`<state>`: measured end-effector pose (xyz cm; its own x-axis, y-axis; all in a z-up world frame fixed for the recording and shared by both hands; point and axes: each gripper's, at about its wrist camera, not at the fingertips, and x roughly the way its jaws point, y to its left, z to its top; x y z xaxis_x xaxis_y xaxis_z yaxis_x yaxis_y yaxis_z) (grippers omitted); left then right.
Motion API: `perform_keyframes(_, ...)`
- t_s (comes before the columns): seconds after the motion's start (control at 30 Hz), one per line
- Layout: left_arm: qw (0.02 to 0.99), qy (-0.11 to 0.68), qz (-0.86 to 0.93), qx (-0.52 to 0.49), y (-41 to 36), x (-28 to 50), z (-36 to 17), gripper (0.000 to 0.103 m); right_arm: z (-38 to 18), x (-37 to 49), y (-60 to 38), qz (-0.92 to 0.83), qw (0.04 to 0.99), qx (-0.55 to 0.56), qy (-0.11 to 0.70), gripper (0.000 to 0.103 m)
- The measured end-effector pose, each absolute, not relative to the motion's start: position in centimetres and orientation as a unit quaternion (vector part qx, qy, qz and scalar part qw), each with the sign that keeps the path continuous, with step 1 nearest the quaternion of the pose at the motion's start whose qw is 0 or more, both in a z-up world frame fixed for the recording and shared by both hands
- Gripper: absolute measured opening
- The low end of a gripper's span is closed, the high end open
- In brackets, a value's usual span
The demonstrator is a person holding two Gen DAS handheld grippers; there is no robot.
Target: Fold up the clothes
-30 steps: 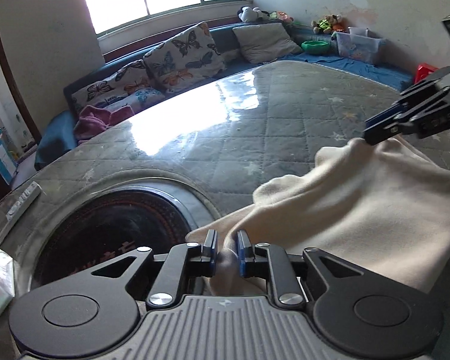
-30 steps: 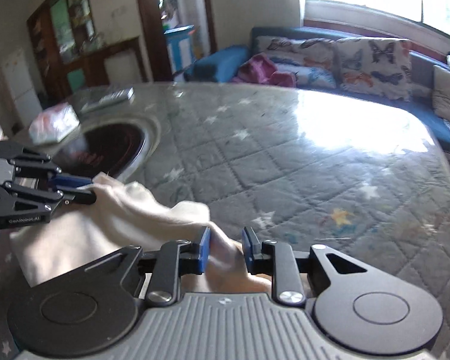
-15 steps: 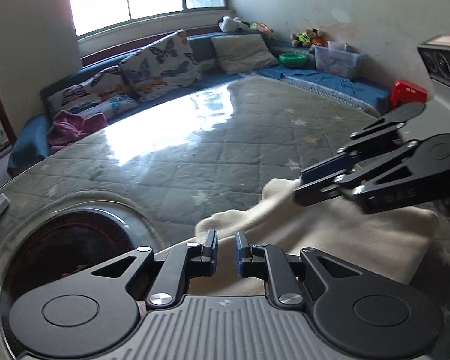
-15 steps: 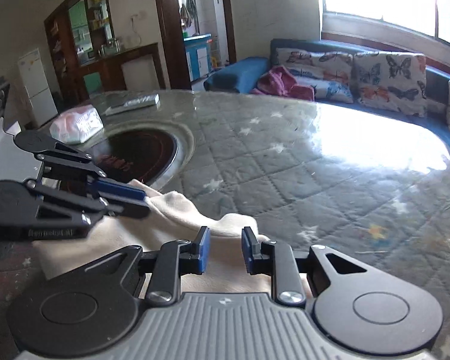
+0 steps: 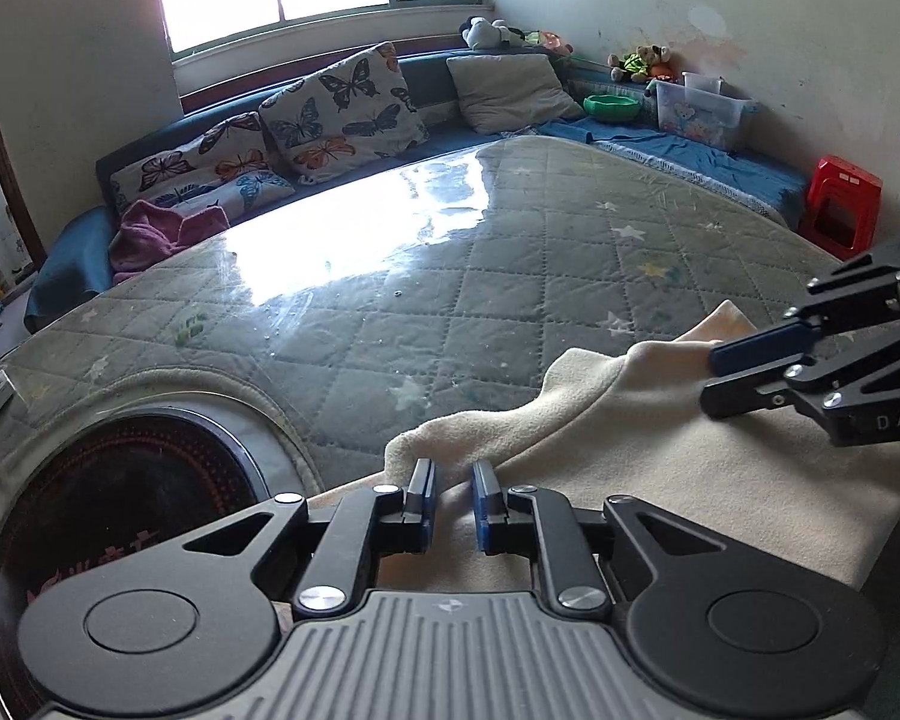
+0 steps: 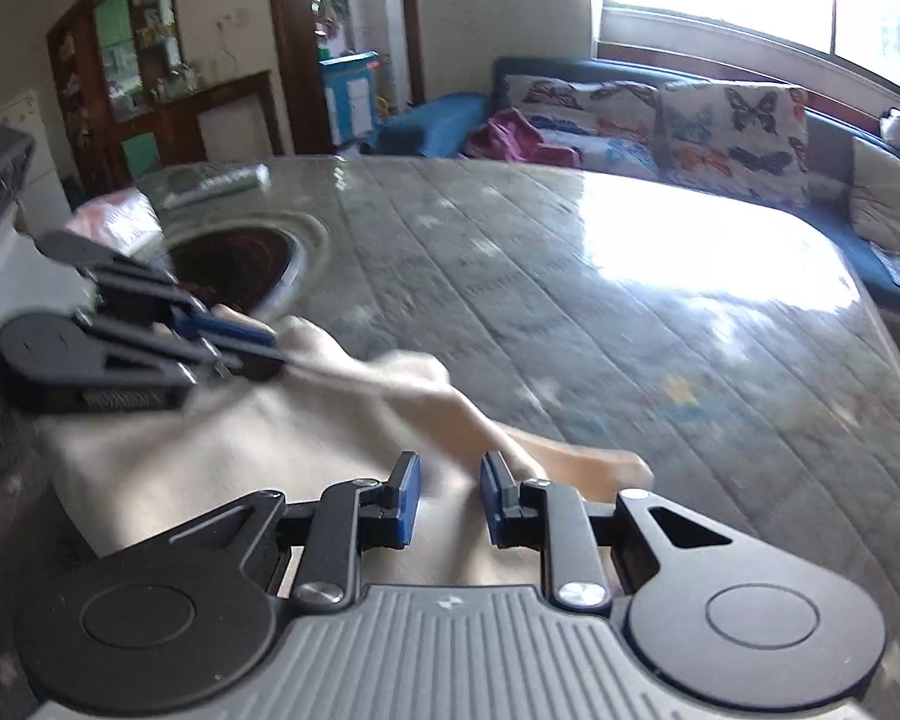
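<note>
From the left wrist view we see our left gripper (image 5: pixel 453 501) low in the frame, its blue pads parted with a narrow gap between them; the cream garment (image 5: pixel 660 456) lies just ahead of and under the fingertips, its near edge bunched up in front of the gap, and we see no fabric pinched between the pads. The cloth spreads away to the right of this gripper over the quilted table cover (image 5: pixel 450 276); at the far right the right gripper (image 5: pixel 726 384) reaches in over the cloth, its blue pad and black finger close together at the tip, though we cannot tell from here whether cloth is caught there. To the left of our fingers sits a dark round cooktop (image 5: pixel 114 516) set into the table — ahead, beyond the table, the butterfly cushions (image 5: pixel 342 114) line a blue sofa.

From the right wrist view — blurred by motion — the right gripper (image 6: pixel 449 501) shows its pads clearly apart; the garment (image 6: pixel 210 444) lies beneath and ahead of them, a ridge running off to the left; there the left gripper (image 6: pixel 252 354) hangs over the cloth's far-left edge.
</note>
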<state>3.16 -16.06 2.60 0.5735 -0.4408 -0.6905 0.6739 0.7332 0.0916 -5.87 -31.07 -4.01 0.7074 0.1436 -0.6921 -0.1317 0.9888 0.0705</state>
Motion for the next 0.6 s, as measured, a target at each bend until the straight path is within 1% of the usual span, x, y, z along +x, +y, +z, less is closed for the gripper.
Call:
perform_keyframes(0.1, 0.872, 0.330, -0.317, 0.175, -16.0, 2.9, 2.7, 0.016, -3.6, -6.7, -32.4, 0.061, 0.928, 0.037, 0.367, 0.020)
perform_keyframes(0.17, 0.873, 0.329, -0.315, 0.175, -15.9, 2.7, 2.8, 0.016, -2.9, -7.5, -32.7, 0.055, 0.931, 0.038, 0.358, 0.020)
perform_keyframes(0.37, 0.870, 0.305, -0.352, 0.162, -15.5, -1.5, 4.4, 0.016, -1.9, -10.3, -32.1, 0.071, 0.933, -0.007, 0.352, 0.020)
perform_keyframes(0.6, 0.858, 0.303, -0.381, 0.163, -15.9, -5.8, 3.8, 0.016, -3.7, -11.7, -30.9, 0.058, 0.925, -0.060, 0.370, 0.020)
